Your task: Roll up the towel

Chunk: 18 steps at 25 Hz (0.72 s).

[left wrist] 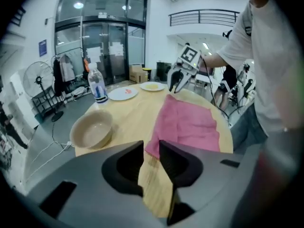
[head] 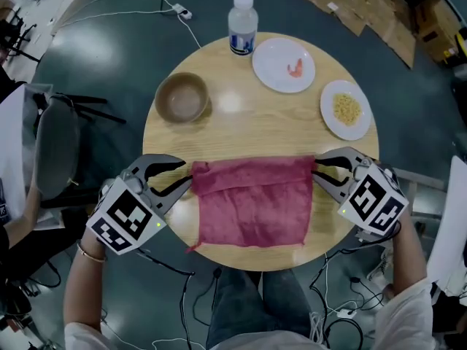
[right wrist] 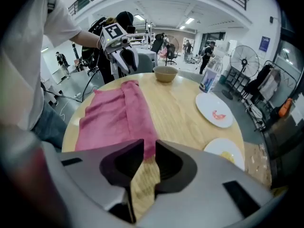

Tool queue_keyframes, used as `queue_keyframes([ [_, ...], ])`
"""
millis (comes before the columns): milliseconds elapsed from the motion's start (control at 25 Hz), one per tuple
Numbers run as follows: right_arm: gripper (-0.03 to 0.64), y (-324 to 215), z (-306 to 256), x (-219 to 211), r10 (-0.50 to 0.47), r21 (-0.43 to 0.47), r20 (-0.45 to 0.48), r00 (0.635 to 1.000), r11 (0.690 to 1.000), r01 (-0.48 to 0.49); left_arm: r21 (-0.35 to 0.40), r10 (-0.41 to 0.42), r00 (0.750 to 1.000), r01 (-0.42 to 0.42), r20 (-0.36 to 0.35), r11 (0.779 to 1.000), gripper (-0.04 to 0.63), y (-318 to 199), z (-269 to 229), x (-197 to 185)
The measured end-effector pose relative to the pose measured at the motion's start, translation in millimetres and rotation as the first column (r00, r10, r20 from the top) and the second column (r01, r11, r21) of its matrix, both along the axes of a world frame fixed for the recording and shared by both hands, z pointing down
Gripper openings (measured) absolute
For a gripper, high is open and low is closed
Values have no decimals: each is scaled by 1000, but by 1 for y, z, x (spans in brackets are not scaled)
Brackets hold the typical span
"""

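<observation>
Two hand-held grippers (head: pixel 186 173) (head: pixel 316 172) flank one towel (head: pixel 252 203), near two plates (head: pixel 270 53) (head: pixel 357 126), one bowl (head: pixel 162 97).

Even overhead light fills the head view, leaving soft pale glare on the table (head: pixel 232 104) and on the dark floor (head: pixel 80 49); the towel (head: pixel 255 203) casts barely a shadow. Both gripper views bulge and darken to black at the corners — ceiling lights (right wrist: pixel 190 20) blow out white, and whatever is nearest the lens looks soft.

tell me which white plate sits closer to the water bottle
The plate with the small pink-red morsel, right beside the water bottle. The other plate, holding yellow food, sits farther off to the right in the head view.
</observation>
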State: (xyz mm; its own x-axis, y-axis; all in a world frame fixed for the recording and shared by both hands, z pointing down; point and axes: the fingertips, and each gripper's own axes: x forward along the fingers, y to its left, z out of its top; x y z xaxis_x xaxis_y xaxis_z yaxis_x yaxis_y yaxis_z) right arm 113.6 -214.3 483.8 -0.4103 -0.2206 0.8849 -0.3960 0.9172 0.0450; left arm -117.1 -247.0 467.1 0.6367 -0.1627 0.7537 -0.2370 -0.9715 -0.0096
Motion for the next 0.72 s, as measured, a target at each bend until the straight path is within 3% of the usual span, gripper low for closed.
queue_keyframes([
  [240,83,-14,19,-18,-38,-124,46,998,991,44,-136,192,965,-169,177,976,104,6,43,23],
  [440,92,-16,28,-14,-68,-185,35,997,980,73,-182,226,953,-190,203,965,103,0,52,24],
  [560,89,-18,32,-13,-82,-203,24,996,975,85,-192,230,947,-189,222,963,64,-6,54,23],
  [720,39,-22,32,-12,-60,-216,35,998,974,66,-203,248,938,-201,242,958,32,-11,55,23],
])
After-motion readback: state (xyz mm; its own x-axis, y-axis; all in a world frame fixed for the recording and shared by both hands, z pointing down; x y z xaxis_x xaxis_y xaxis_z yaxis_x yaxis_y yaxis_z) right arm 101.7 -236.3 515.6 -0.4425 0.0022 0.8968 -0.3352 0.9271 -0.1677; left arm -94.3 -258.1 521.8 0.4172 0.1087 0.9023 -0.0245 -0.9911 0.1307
